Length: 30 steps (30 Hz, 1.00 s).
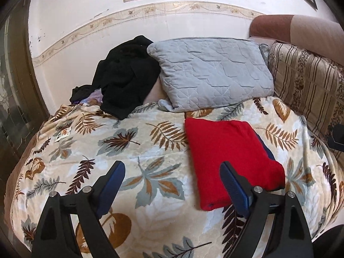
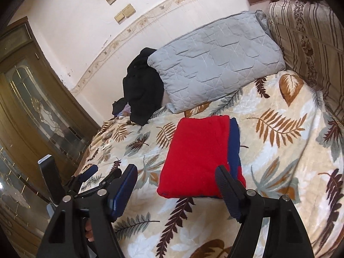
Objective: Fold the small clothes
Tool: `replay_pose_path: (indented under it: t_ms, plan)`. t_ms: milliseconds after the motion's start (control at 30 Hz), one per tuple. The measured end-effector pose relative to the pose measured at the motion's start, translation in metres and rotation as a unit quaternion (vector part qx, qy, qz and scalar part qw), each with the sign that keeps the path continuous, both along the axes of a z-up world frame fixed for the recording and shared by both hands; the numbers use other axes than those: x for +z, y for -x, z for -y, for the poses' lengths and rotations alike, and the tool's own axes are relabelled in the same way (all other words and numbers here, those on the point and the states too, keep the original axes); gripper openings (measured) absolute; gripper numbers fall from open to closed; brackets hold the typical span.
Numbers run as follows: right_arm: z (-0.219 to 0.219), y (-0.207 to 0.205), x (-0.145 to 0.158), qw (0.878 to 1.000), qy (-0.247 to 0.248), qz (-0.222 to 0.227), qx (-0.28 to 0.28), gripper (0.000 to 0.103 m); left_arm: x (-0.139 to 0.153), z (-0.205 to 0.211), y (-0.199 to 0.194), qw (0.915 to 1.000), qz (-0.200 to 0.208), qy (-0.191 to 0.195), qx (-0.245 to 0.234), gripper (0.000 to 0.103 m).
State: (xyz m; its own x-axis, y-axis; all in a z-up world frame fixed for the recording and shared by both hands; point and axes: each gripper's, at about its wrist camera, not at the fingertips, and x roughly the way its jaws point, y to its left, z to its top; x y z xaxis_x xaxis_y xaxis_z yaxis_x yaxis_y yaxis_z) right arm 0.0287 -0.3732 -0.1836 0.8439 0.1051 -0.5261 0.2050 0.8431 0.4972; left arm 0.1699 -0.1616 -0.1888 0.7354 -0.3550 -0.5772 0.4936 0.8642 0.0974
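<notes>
Jaws: left gripper [image 1: 172, 172] wide, empty | right gripper [image 2: 176, 176] wide, empty | folded red garment [image 1: 228, 159] just ahead, at right fingers

Left tool [image 1: 172, 169] & right tool [image 2: 176, 172] – black frames w/ silver screws, ribbed blue pads [image 1: 233, 185].

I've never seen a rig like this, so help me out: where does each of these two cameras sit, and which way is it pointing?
Left wrist: sits on the left gripper, looking forward over the leaf-print blanket toward the wall; its own two open fingers show.
Right wrist: sits on the right gripper, aimed likewise but tilted; its open fingers, the left gripper and the wooden cabinet show.
Shared: folded red garment, grey pillow, black clothes pile.
</notes>
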Motion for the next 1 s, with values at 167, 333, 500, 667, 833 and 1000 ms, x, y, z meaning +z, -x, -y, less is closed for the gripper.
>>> replay_pose_path:
  t_ms: [167, 333, 500, 667, 833, 1000]
  plan:
    - [-0.001, -0.001, 0.000, 1.000, 0.006, -0.004, 0.001, 0.078, -0.002, 0.000, -0.004, 1.0000, -0.004, 0.002, 0.004, 0.090]
    - [0.000, -0.008, -0.009, 1.000, 0.000, -0.008, 0.003, 0.078, -0.006, 0.002, -0.009, 1.0000, -0.006, -0.002, 0.004, 0.090]
    - [-0.001, -0.017, -0.014, 1.000, -0.003, -0.006, 0.006, 0.078, -0.012, 0.005, -0.016, 0.9999, -0.014, -0.006, 0.006, 0.090]
    - [-0.001, -0.030, -0.027, 1.000, -0.007, -0.015, 0.014, 0.076, -0.021, 0.010, -0.025, 0.9996, -0.021, -0.014, 0.010, 0.090]
    - [0.003, -0.048, -0.048, 0.999, -0.016, -0.041, 0.013, 0.065, -0.034, 0.015, -0.035, 0.9992, -0.026, -0.028, 0.012, 0.090]
    - [0.015, -0.064, -0.076, 0.997, -0.038, -0.073, 0.007, 0.049, -0.052, 0.021, -0.049, 0.9981, -0.042, -0.043, 0.015, 0.090]
